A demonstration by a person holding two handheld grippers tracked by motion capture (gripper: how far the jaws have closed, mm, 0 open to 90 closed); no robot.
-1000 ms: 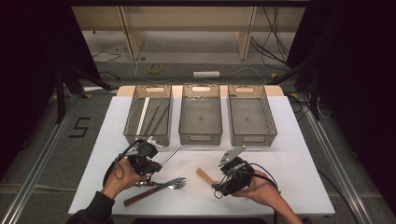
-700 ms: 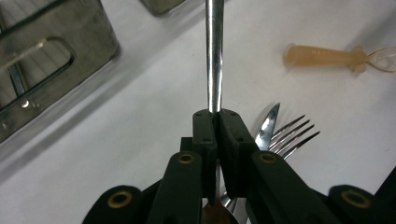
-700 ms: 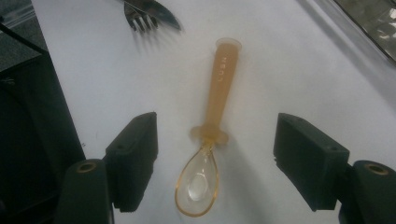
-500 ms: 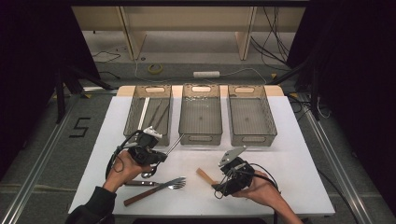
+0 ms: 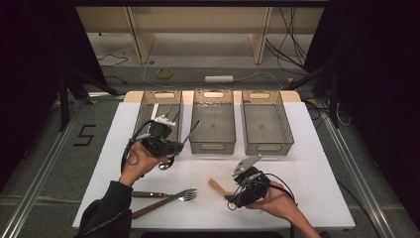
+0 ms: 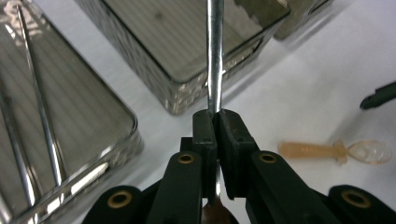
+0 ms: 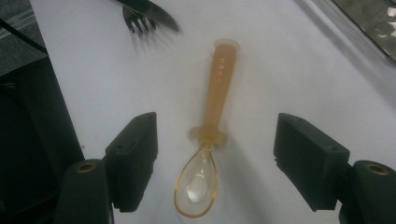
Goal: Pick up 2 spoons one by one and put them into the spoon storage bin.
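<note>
The left gripper (image 5: 168,147) has its jaws pressed tight on the thin metal handle of a spoon (image 6: 215,56), gripping low near the bowl so the long shaft sticks straight out ahead of it; held by that end, the free handle can lead the way into a bin. It hangs in the air off the tabletop (image 5: 317,163), just in front of the left bin (image 5: 148,106) and the middle bin (image 5: 213,144), the handle pointing toward the gap between them. The left bin already holds a couple of slim metal pieces, so my guess is that like goes with like and this one belongs there. The right gripper (image 7: 215,158) sits low over the tabletop with its jaws spread wide on either side of an amber plastic spoon (image 7: 210,140), which lies flat between them, untouched, bowl toward the gripper; it looks poised to close across the neck. Off to the left of it a fork (image 5: 168,198) and a knife (image 5: 148,195) lie together near the front edge, seemingly waiting their turn. The right bin (image 5: 267,146) looks bare.
</note>
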